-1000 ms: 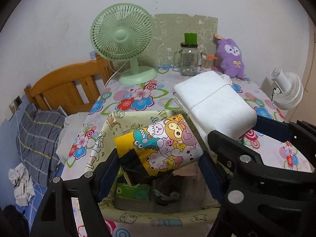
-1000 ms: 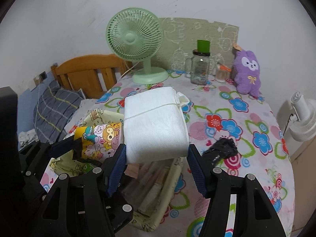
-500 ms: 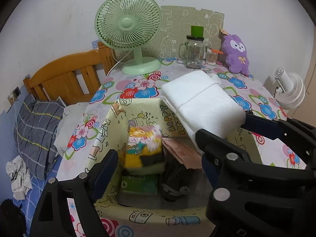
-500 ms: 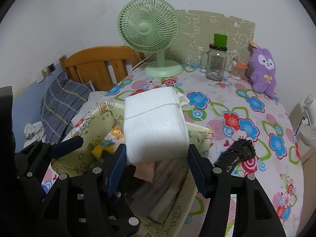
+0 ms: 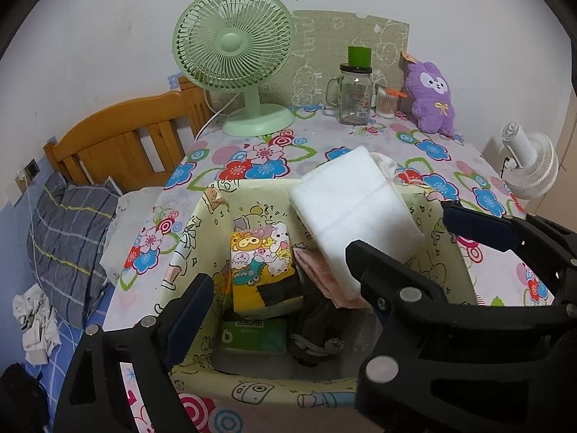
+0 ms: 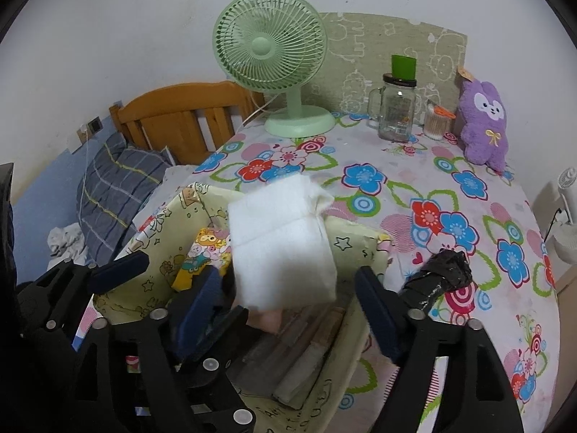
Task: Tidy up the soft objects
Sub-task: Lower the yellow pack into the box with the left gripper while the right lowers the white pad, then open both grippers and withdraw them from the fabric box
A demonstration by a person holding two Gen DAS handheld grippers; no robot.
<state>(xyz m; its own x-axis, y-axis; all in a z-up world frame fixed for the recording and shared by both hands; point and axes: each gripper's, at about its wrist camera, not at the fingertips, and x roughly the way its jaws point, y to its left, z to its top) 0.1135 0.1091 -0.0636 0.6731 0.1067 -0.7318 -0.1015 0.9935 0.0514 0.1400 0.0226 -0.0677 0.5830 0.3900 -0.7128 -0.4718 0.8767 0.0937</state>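
White folded pad (image 6: 283,245) sits tilted over the right half of the yellow fabric bin (image 5: 447,270), its lower end inside, its upper end above the far rim; blurred in the right wrist view. Right gripper (image 6: 288,310) jaws spread, pads clear of the pad on both sides; they have just been opening, and one second ago they clamped this pad. Cartoon-print pack (image 5: 261,263) lies inside the bin toward its left wall, on other contents, a green packet (image 5: 252,335) just in front of it. Left gripper (image 5: 274,299) jaws wide apart over the bin's near rim with nothing pinched; they have just been opening, and one second ago the print pack was between them above the bin. Bin stands at the near left edge of the floral tablecloth (image 6: 414,187), the bed side just beyond. Black wrapped object (image 6: 441,278) lies on the cloth just right of the bin. Free cloth runs from the far rim up to the green fan (image 6: 270,47), jar (image 6: 396,108) and purple plush (image 6: 485,122) by the wall
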